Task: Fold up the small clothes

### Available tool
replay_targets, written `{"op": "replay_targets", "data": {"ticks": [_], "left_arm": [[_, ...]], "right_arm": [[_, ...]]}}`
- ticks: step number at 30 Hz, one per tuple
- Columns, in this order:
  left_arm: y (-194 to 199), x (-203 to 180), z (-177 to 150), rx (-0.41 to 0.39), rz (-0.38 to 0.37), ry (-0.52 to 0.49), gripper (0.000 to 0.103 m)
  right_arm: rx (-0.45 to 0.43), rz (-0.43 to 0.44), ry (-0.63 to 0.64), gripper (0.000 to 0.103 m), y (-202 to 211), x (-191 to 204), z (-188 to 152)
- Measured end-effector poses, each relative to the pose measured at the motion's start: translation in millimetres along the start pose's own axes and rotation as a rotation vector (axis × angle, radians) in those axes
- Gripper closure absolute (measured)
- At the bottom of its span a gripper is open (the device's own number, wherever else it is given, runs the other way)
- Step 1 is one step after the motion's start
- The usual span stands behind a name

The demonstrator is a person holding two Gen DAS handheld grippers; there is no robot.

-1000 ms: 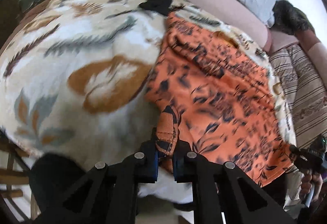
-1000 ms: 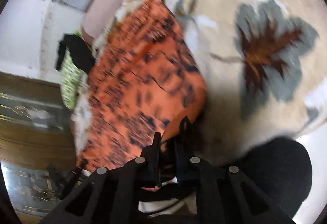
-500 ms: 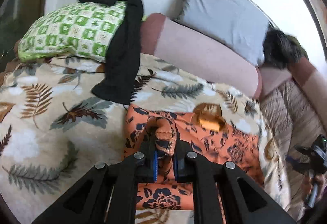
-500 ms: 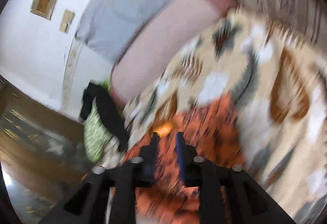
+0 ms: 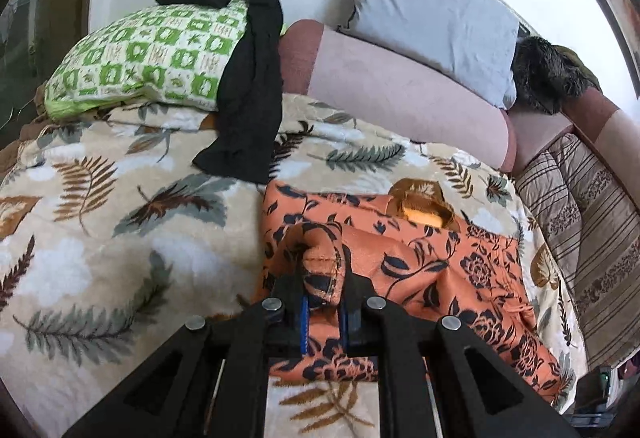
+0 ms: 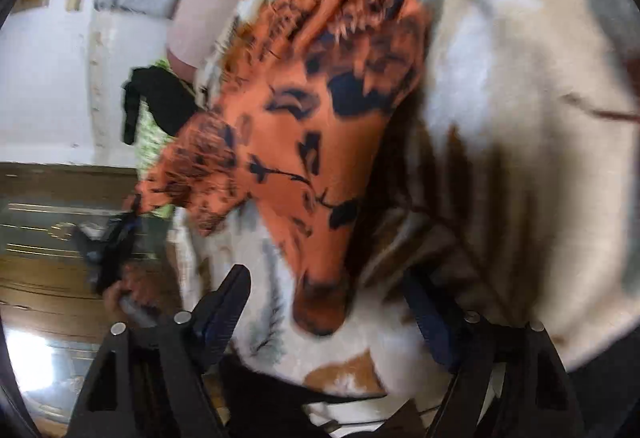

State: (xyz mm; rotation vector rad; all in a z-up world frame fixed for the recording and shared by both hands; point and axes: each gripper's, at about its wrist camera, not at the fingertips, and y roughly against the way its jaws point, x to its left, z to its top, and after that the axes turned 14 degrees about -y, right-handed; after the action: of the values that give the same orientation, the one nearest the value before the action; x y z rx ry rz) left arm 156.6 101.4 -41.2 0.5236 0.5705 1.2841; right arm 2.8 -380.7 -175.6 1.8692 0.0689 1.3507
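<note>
1. Orange floral garment (image 5: 432, 258) lies partly folded on the leaf-patterned blanket (image 5: 100, 238) of a bed; a doubled-over hem rises into the left tool (image 5: 322, 302).
2. Left tool: clenched on that hem, the cloth bunched between its two fingers and touching both.
3. Right tool (image 6: 324, 302): released, its jaws having just been opening and now standing wide apart; the garment's near corner (image 6: 320, 302) lies on the blanket between the fingers, touching neither. This view is blurred.
4. Hand (image 6: 128, 290) holding the left tool shows at the left edge of the right wrist view, beside the garment's far corner.
5. Black cloth (image 5: 248, 86) drapes over a green checked pillow (image 5: 148, 62) beyond the garment, its lower end near the garment's far edge.
6. Pink bolster (image 5: 400, 94) and grey pillow (image 5: 432, 14) lie along the wall behind.
</note>
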Motion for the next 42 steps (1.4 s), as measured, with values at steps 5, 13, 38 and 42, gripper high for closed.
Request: {"op": "replay_targets", "data": {"ticks": [5, 13, 38, 42], "left_arm": [[35, -2, -5, -0.047, -0.011, -0.036, 0.092], [48, 4, 59, -0.148, -0.081, -0.009, 0.088], [-97, 9, -13, 0.321, 0.058, -0.028, 0.088], [-21, -1, -1, 0.197, 0.030, -0.041, 0.092]], "right_arm": [[-0.007, 0.075, 0.080, 0.095, 20, 33, 0], [-0.137, 0.370, 0.150, 0.095, 82, 127, 110], [-0.111, -0.338, 0.320, 0.082, -49, 127, 192], [-0.173, -0.242, 0.337, 0.084, -7, 155, 165]]}}
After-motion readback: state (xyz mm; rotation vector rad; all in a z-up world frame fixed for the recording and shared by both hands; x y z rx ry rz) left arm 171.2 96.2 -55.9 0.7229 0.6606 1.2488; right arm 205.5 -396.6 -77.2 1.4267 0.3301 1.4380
